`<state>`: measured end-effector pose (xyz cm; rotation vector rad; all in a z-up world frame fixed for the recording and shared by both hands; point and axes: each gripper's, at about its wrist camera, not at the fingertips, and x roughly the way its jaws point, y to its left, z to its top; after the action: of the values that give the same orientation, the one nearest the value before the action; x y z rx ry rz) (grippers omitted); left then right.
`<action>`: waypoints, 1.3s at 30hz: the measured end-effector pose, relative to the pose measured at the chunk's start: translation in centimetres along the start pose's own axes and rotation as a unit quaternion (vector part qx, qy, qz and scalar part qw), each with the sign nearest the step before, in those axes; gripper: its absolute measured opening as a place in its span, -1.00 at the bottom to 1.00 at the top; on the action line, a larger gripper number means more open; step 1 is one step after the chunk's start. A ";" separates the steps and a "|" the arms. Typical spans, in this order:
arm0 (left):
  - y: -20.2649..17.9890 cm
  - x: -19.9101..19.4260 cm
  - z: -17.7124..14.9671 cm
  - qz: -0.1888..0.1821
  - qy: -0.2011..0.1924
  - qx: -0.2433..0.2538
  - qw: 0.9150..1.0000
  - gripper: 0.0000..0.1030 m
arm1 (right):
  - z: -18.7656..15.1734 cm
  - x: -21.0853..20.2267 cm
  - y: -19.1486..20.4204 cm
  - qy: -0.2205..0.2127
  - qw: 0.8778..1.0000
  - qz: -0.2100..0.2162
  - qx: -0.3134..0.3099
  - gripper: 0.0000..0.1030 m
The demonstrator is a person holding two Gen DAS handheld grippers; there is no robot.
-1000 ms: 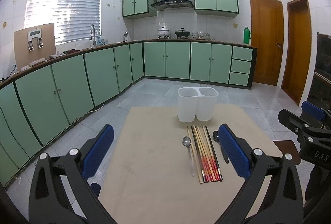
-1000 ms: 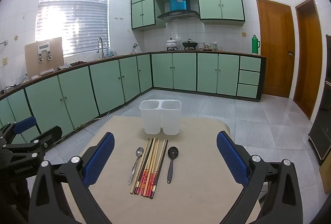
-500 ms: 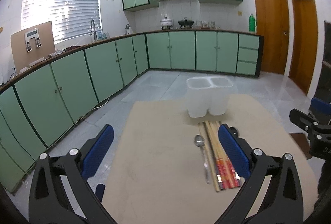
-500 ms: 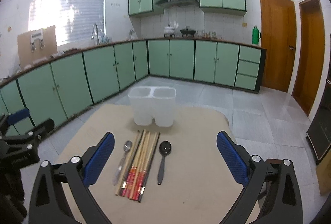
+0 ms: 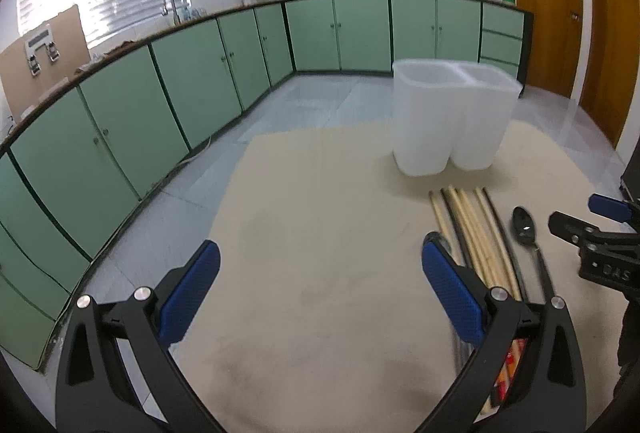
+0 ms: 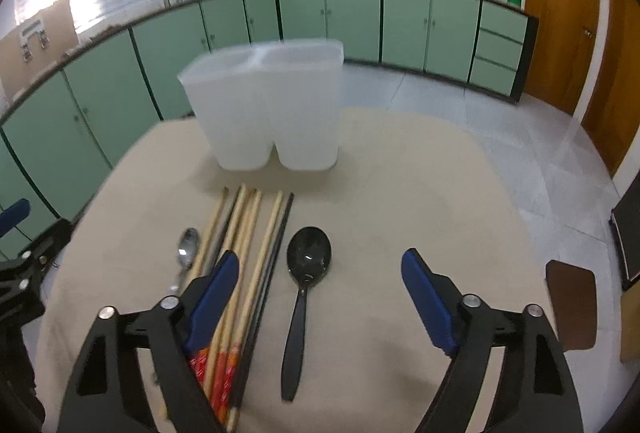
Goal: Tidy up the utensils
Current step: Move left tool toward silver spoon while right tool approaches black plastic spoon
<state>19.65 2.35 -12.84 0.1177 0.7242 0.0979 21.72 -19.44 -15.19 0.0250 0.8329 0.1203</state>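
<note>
A white two-compartment holder point(image 6: 268, 109) stands at the far side of a beige table point(image 6: 400, 193); it also shows in the left wrist view point(image 5: 448, 113). Before it lie a silver spoon point(image 6: 187, 251), several chopsticks point(image 6: 248, 265) and a black spoon point(image 6: 306, 289). My right gripper point(image 6: 320, 297) is open, low over the black spoon, its left finger over the chopsticks. My left gripper point(image 5: 320, 293) is open over bare table left of the chopsticks point(image 5: 480, 233); its right finger hides the silver spoon. The black spoon point(image 5: 528, 237) lies further right.
Green cabinets point(image 5: 180, 85) line the left and back walls. Wooden doors point(image 6: 560, 13) stand at the right. A brown stool point(image 6: 572, 305) sits beyond the table's right edge. The right gripper's tool point(image 5: 600, 249) shows at the right of the left wrist view.
Both grippers have moved forward and down toward the table. The utensils and holder now look much closer. Both stay open.
</note>
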 end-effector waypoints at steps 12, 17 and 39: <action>-0.7 2.9 -0.9 -0.010 0.031 0.006 0.999 0.90 | 0.2 4.6 -0.5 0.046 0.999 -0.006 0.017 0.19; -1.6 3.6 -0.8 -0.022 0.038 0.009 0.999 0.90 | 0.2 5.5 -0.7 0.055 0.998 -0.001 0.021 0.00; -6.3 8.2 -2.3 -0.060 0.107 0.040 0.992 0.90 | 1.0 6.0 -0.9 0.044 0.999 0.005 0.015 -0.32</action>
<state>24.55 -2.64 -20.85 0.1406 0.9473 -0.0342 26.54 -19.66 -18.99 0.0523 0.9225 0.1198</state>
